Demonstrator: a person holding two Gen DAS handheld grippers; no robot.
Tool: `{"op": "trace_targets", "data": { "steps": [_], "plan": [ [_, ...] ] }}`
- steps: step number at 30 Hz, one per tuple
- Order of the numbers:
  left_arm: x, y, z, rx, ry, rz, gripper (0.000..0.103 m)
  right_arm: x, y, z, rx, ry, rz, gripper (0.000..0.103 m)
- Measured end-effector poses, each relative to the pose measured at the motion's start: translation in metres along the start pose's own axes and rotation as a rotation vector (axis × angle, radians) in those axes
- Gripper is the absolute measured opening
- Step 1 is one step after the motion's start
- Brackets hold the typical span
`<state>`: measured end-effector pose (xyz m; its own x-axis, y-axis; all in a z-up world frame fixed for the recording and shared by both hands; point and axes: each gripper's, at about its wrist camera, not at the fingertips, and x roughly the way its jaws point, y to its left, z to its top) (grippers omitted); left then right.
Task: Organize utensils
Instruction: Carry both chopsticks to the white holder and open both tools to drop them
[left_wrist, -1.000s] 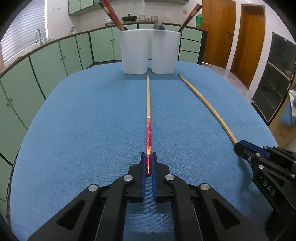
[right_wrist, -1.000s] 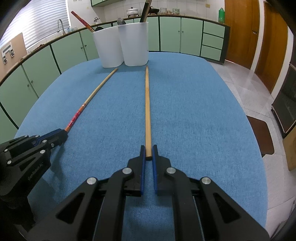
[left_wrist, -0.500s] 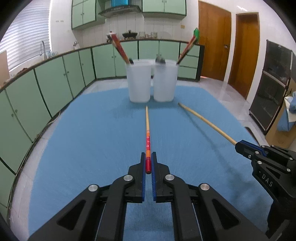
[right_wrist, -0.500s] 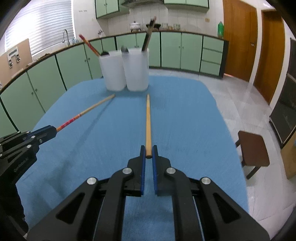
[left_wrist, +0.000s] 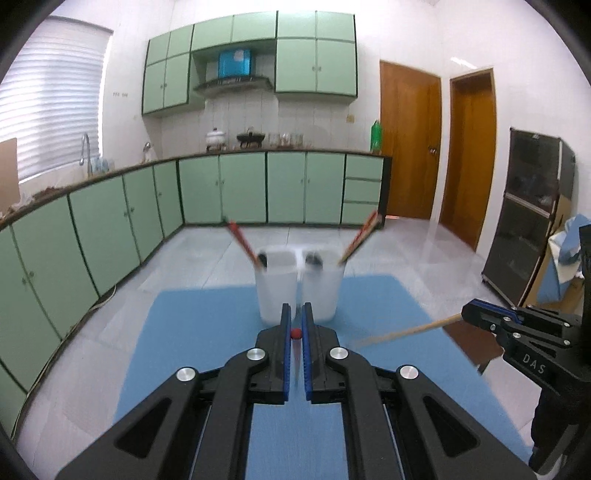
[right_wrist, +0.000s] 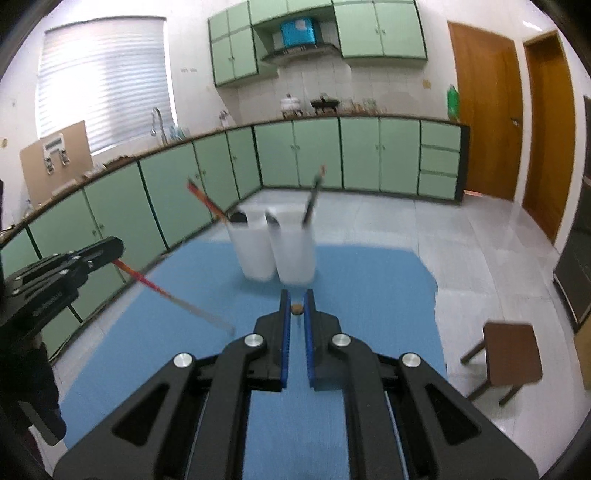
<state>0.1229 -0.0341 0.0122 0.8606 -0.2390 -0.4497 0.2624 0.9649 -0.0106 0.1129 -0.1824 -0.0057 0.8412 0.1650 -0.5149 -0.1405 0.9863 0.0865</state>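
My left gripper (left_wrist: 295, 325) is shut on a red-ended chopstick (left_wrist: 296, 334), held high above the blue table; I see it end-on. It also shows in the right wrist view (right_wrist: 162, 290), slanting down from the left gripper (right_wrist: 110, 249). My right gripper (right_wrist: 296, 301) is shut on a plain wooden chopstick (right_wrist: 296, 308), also end-on. That chopstick shows in the left wrist view (left_wrist: 406, 332), sticking out of the right gripper (left_wrist: 467, 314). Two white cups (left_wrist: 277, 291) (left_wrist: 321, 291) stand at the table's far end, each holding chopsticks and a dark utensil.
The blue cloth-covered table (left_wrist: 192, 325) lies below both grippers. A brown stool (right_wrist: 511, 354) stands on the tiled floor to the right. Green cabinets (left_wrist: 240, 188) line the back and left walls. A dark cabinet (left_wrist: 532, 214) stands at right.
Both grippers have risen well above the table and tilted, lifting their chopsticks off the cloth. The cups now look smaller and lower in both views.
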Motion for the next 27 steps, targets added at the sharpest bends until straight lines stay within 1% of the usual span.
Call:
{"op": "trace_targets", "data": {
  "steps": [5, 7, 13, 19, 22, 27],
  "plan": [
    [0.009, 0.002, 0.036, 0.015, -0.028, -0.045, 0.005, 0.002, -0.001, 0.046, -0.017, -0.010, 0.065, 0.006],
    [0.015, -0.001, 0.044, 0.015, -0.030, -0.055, 0.005, 0.004, -0.001, 0.064, -0.022, -0.010, 0.084, 0.006],
    [0.022, 0.006, 0.073, -0.003, -0.056, -0.088, 0.005, -0.001, 0.005, 0.114, -0.050, -0.067, 0.105, 0.006],
    [0.036, 0.011, 0.118, -0.007, -0.135, -0.088, 0.005, 0.004, 0.010, 0.173, -0.069, -0.154, 0.099, 0.006],
    [0.045, 0.014, 0.146, -0.004, -0.184, -0.079, 0.005, 0.014, 0.011, 0.204, -0.080, -0.200, 0.073, 0.006],
    [0.066, 0.012, 0.184, 0.019, -0.261, -0.037, 0.005, 0.039, 0.003, 0.240, -0.079, -0.249, 0.034, 0.006]
  ]
}}
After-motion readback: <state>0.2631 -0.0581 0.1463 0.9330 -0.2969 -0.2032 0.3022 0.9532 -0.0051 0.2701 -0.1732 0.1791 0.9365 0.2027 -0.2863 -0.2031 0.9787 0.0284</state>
